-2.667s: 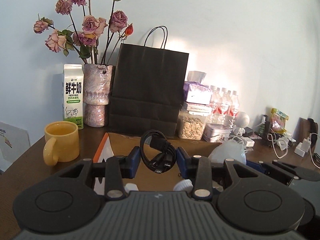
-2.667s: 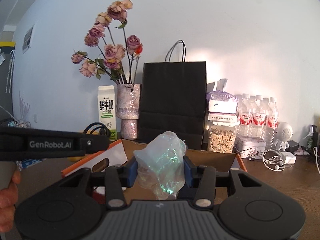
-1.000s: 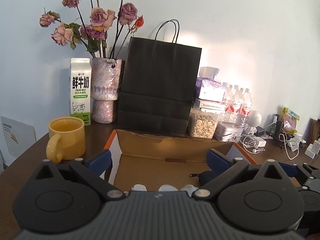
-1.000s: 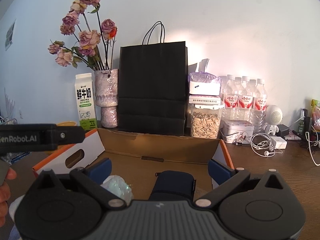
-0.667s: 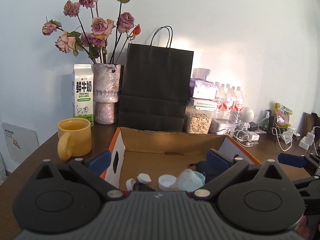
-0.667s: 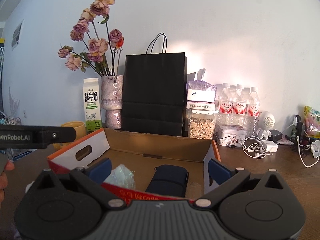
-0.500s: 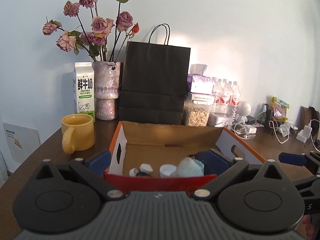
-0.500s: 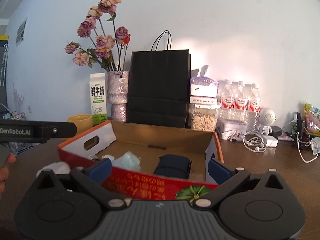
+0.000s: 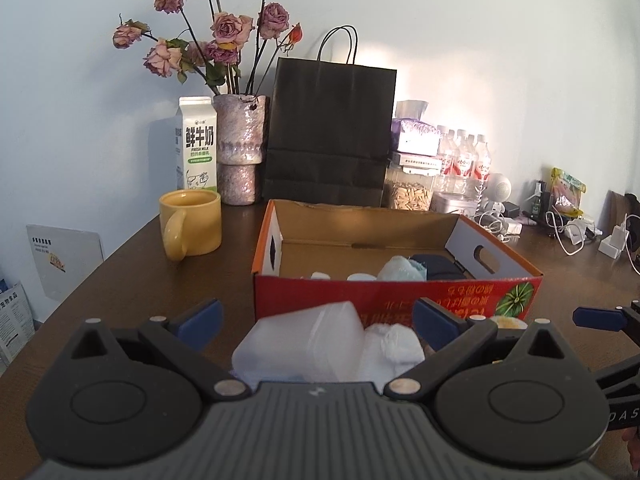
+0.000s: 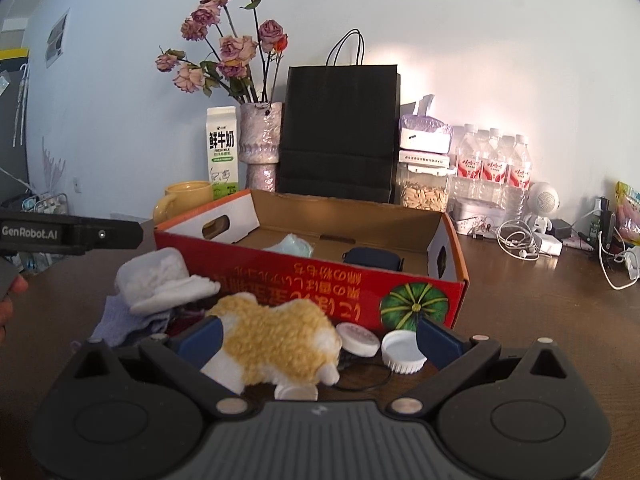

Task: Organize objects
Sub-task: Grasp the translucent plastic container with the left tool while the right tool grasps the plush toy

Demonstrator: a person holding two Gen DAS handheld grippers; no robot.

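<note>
A red cardboard box point(image 9: 396, 300) stands open on the brown table; it shows in the right wrist view too point(image 10: 320, 280). Inside lie a pale plastic bag point(image 9: 402, 270), a dark blue pouch point(image 9: 438, 266) and white caps. My left gripper point(image 9: 316, 320) is open in front of the box, above a translucent plastic container point(image 9: 300, 344) and a white cloth point(image 9: 394, 344). My right gripper point(image 10: 318, 338) is open around a yellow-and-white plush toy point(image 10: 276, 340), without touching it. White caps point(image 10: 402, 350) and rolled white socks point(image 10: 168, 280) lie beside the toy.
A yellow mug point(image 9: 192, 220), a milk carton point(image 9: 198, 148), a vase of dried roses point(image 9: 240, 148) and a black paper bag point(image 9: 332, 132) stand behind the box. Water bottles point(image 10: 494, 168), a seed jar and chargers with cables point(image 10: 520, 240) crowd the back right.
The left gripper let go of the black cable and the right gripper of the plastic bag, into the box. Both opened wide and drew back to the pile in front of it.
</note>
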